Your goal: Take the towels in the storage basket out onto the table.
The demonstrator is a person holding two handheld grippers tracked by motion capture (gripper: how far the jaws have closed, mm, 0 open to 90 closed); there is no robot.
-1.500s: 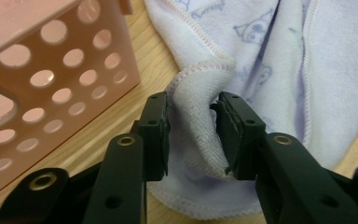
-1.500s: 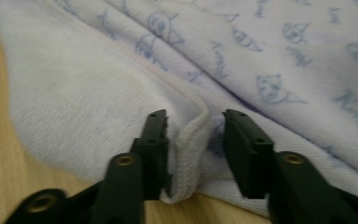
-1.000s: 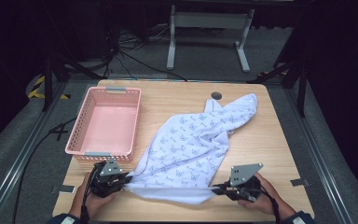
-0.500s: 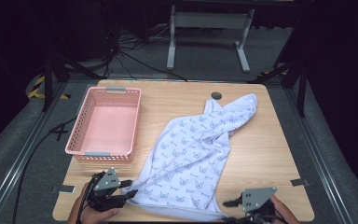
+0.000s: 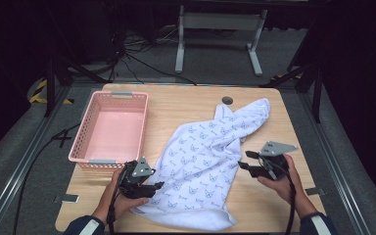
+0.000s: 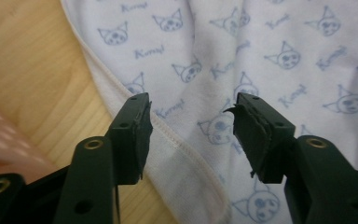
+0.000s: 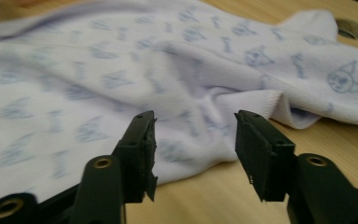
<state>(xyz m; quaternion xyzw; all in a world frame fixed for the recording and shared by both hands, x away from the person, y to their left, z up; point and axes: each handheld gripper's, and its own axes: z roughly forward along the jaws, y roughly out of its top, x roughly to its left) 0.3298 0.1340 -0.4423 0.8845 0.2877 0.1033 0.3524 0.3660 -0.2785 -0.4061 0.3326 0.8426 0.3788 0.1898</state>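
A white cloth (image 5: 205, 161) printed with small blue cat faces lies spread across the wooden table (image 5: 176, 105), one end bunched toward the far right. My left gripper (image 5: 154, 192) hovers at its near-left edge; the jaws have just been opening and stand open over the hem (image 6: 177, 140), gripping nothing. My right gripper (image 5: 244, 159) points at the cloth's right edge, where a fold (image 7: 279, 105) lies just ahead. Its jaws have just been opening too and stand open, empty. In the gripper views, the left gripper (image 6: 191, 121) and right gripper (image 7: 193, 135) show gaps with cloth beyond.
An empty pink plastic basket (image 5: 81, 137) stands on the left of the table, close behind my left hand, and shows as a pink blur (image 6: 0, 140). A round cable hole (image 5: 227, 100) sits near the far edge. Cables and a metal stand lie on the floor beyond.
Both grippers held the cloth's near edge and drew it toward the table's front. They have let go and opened; the right hand moved farther up the cloth's right side, the left shifted inward.
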